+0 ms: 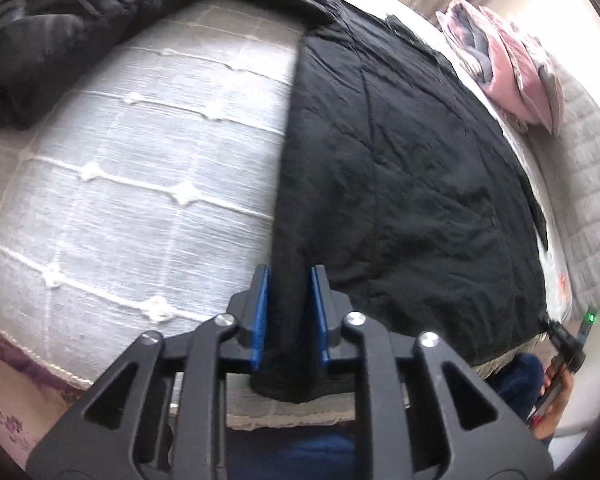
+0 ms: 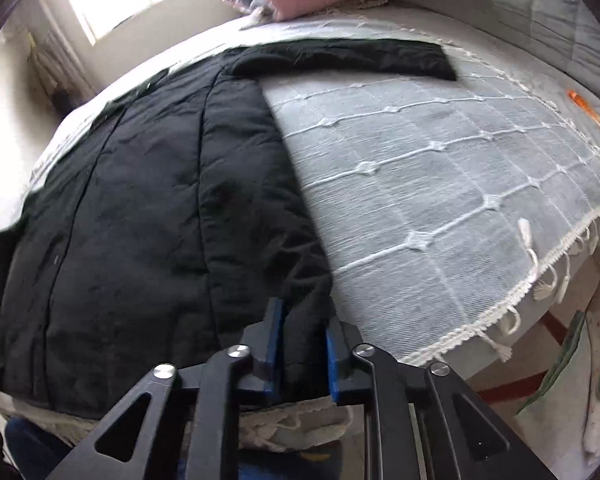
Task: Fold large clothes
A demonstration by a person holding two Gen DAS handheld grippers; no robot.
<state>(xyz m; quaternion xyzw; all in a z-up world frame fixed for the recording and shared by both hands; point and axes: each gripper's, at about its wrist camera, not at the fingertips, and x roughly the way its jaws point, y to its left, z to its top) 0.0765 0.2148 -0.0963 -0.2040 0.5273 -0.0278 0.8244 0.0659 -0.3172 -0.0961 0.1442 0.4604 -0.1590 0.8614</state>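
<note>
Black quilted coat (image 2: 148,208) lies flat on white tufted bedspread (image 2: 440,184), hem at near edge; left gripper (image 1: 288,312) & right gripper (image 2: 302,340) each clamped on hem corner

no readable text, labels, brands or numbers on anything in either wrist view

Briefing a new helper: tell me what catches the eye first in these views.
A large black quilted coat lies spread flat over a white tufted bedspread, one sleeve stretched toward the far side. Each gripper's blue-padded jaws pinch the coat's near hem: left gripper, right gripper. Pink folded bedding sits at the bed's far end.
</note>
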